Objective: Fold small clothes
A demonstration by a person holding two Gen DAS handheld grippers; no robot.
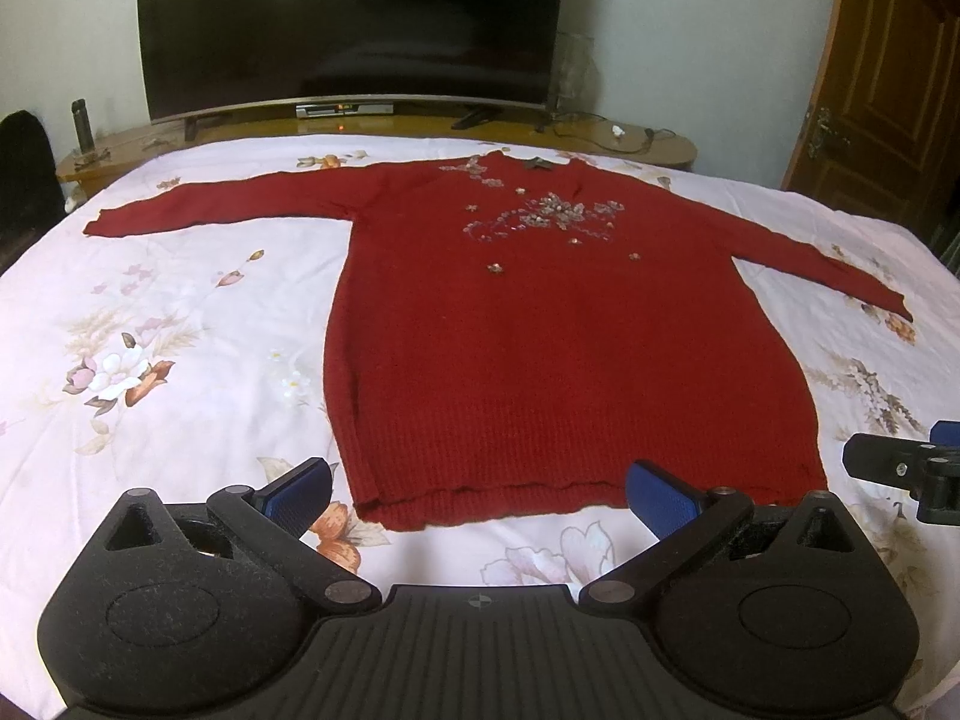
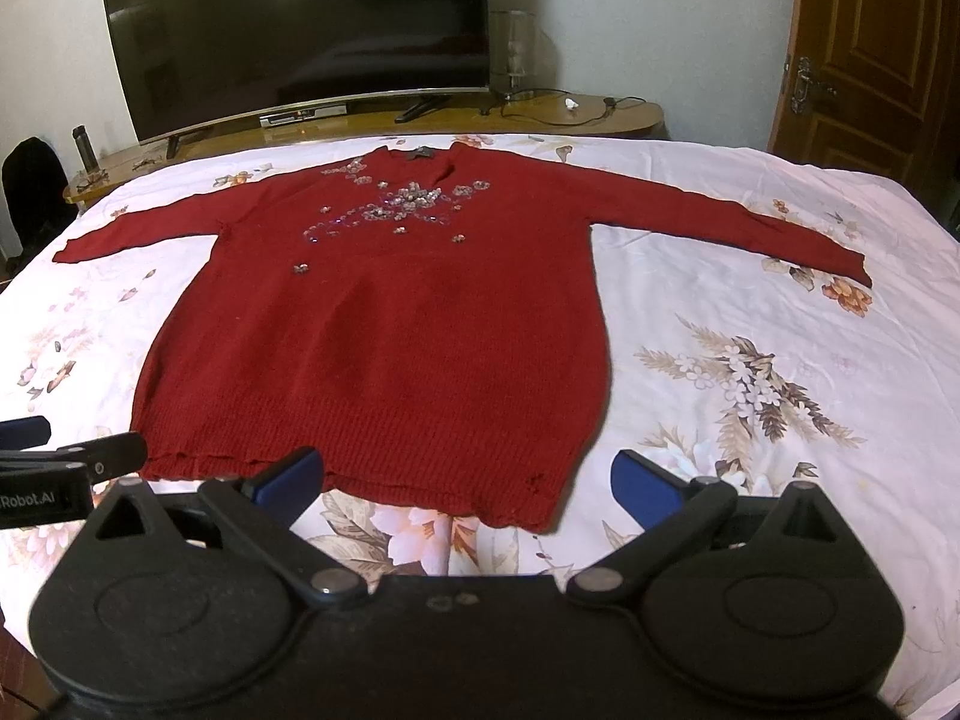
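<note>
A dark red knit sweater (image 1: 552, 330) with sequin flowers on the chest lies flat on the bed, face up, both sleeves spread out sideways. It also shows in the right wrist view (image 2: 384, 336). My left gripper (image 1: 480, 495) is open and empty, just short of the sweater's hem near its left corner. My right gripper (image 2: 468, 483) is open and empty, at the hem near its right corner. The right gripper's body (image 1: 900, 468) shows at the right edge of the left wrist view, and the left gripper's body (image 2: 66, 468) at the left edge of the right wrist view.
The bed has a pale floral sheet (image 1: 150, 324). Behind it a wooden cabinet (image 1: 648, 147) holds a large dark TV (image 1: 354, 24), a set-top box and cables. A brown door (image 1: 888, 72) stands at the right. A dark flask (image 1: 81, 123) stands at the left.
</note>
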